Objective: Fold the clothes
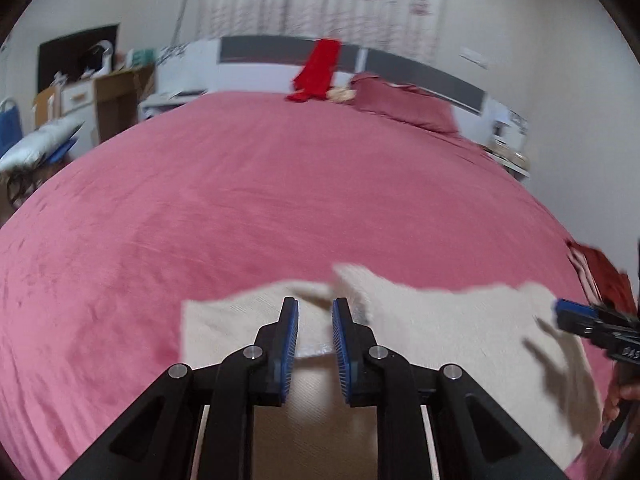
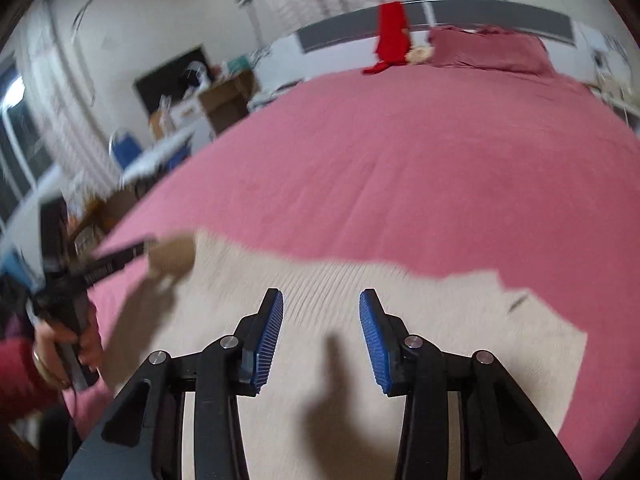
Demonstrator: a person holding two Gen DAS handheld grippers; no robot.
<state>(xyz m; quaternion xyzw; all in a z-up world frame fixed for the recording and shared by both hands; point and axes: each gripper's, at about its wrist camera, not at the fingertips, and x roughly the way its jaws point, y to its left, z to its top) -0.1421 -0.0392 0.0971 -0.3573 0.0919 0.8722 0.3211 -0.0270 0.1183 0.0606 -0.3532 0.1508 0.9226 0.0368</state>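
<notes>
Cream knit fabric, a garment [image 2: 320, 304] of some kind, lies spread on the near part of a pink bedspread [image 1: 280, 184], close to the person's edge of the bed. Its far edge runs ragged across the cover, and in the left wrist view one flap [image 1: 360, 284] near the middle stands turned up or doubled over; whether that is a deliberate first fold or only a wrinkle cannot be told through the motion blur. Most of the cloth looks like a single flat layer, so the folding appears to be at its start, with the main folds left to do.

Over the garment hangs the left gripper [image 1: 315, 307], jaws parted by a narrow gap with nothing visibly pinched between the blue pads [image 1: 294, 344]. Further toward the garment's other side is the right gripper [image 2: 321, 300], jaws spread wide and empty above the cloth, casting a shadow on it.

Beyond the garment the bedspread stretches bare to a matching pink pillow [image 2: 488, 54] at the headboard [image 1: 420, 68], where a red garment [image 1: 318, 72] is draped down onto the bed. A darker red piece of cloth [image 1: 600, 276] shows at the right edge of the left wrist view, perhaps another item waiting. Boxes and a dresser [image 2: 224, 100] stand along the far wall.
</notes>
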